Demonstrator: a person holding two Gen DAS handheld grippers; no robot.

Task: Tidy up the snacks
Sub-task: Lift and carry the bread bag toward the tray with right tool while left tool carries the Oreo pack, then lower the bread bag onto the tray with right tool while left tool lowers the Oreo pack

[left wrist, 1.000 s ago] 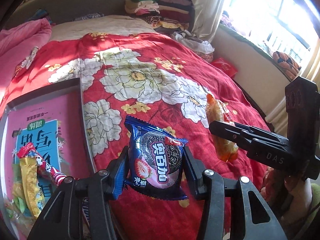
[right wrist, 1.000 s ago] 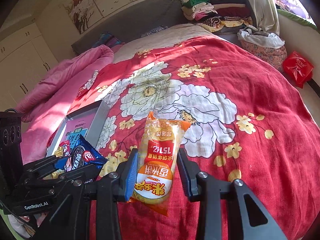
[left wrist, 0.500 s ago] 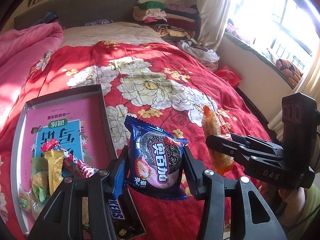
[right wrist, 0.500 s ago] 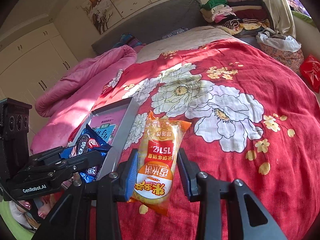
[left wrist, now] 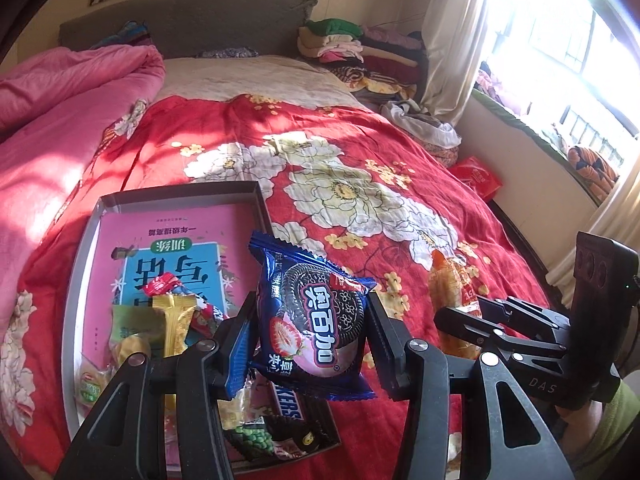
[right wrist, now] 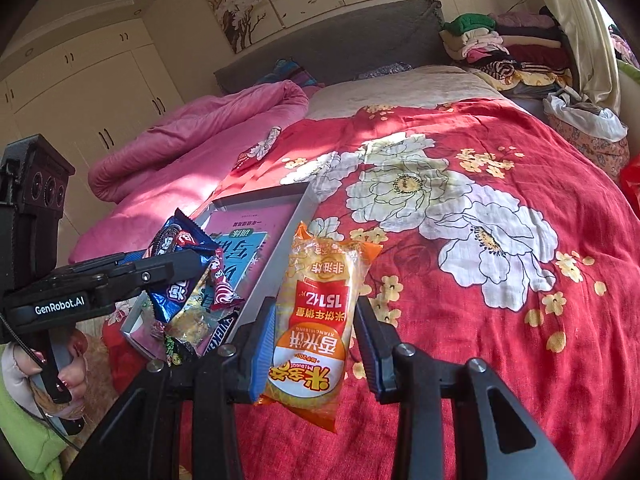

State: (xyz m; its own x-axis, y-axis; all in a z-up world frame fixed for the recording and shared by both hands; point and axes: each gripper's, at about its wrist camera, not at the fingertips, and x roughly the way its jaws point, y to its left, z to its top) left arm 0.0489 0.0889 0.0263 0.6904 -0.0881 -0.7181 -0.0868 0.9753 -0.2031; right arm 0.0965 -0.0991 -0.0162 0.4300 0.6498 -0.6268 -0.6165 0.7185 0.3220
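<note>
Home bedroom: bed with red floral bedspread (left wrist: pixel 360 184), pink quilt (left wrist: pixel 60 112), grey headboard (left wrist: pixel 184 20), wardrobe (right wrist: pixel 88 92), folded clothes (left wrist: pixel 360 52).

cookie packet (left wrist: pixel 316 320): glossy foil | rice-cracker bag (right wrist: pixel 316 320): shiny plastic | bedspread (left wrist: pixel 360 184): matt cloth

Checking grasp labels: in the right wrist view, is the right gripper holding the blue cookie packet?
No. The right gripper clamps the orange rice-cracker packet; the blue cookie packet sits in the left gripper.

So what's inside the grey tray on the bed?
The grey tray holds a pink book lying flat, with a pile of snack packets and a Snickers bar on it. The packets cover the book's near end.
</note>
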